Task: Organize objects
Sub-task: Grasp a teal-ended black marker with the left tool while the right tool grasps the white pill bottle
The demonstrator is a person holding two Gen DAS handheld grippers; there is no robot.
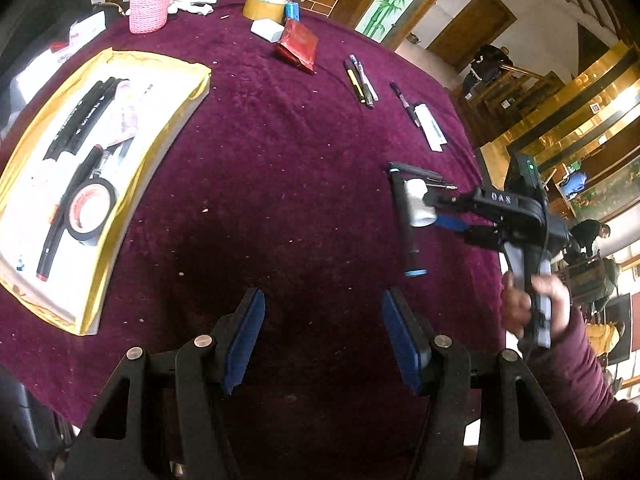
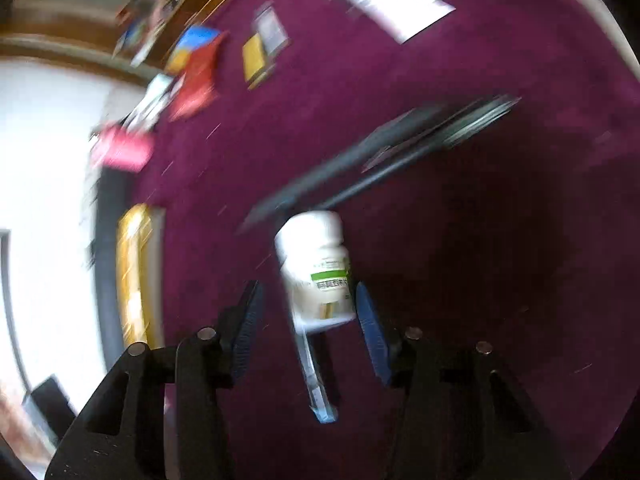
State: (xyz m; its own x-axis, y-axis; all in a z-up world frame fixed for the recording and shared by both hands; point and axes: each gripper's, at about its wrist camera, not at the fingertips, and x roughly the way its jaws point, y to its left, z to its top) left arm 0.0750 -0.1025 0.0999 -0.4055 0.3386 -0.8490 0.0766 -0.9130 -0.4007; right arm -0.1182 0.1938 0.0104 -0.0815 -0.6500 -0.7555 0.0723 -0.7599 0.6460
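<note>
Maroon worktop (image 1: 280, 184), with gold-rimmed tray (image 1: 160, 128) at nine o'clock collecting markers and tape. White pill bottle (image 2: 316, 268) between right tool (image 2: 308, 320), jaws spread, left pad clear. Left tool (image 1: 324, 336) spread, empty, waiting.

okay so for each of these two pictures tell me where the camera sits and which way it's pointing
Left wrist: on the left gripper, angled down over the maroon tablecloth toward the gold-rimmed tray; shows its open, empty fingers, the right gripper and the hand holding it.
Right wrist: on the right gripper, looking down, blurred; its pads flank a white pill bottle, one with a clear gap.
Shared: bottle, cloth, tray.
</note>
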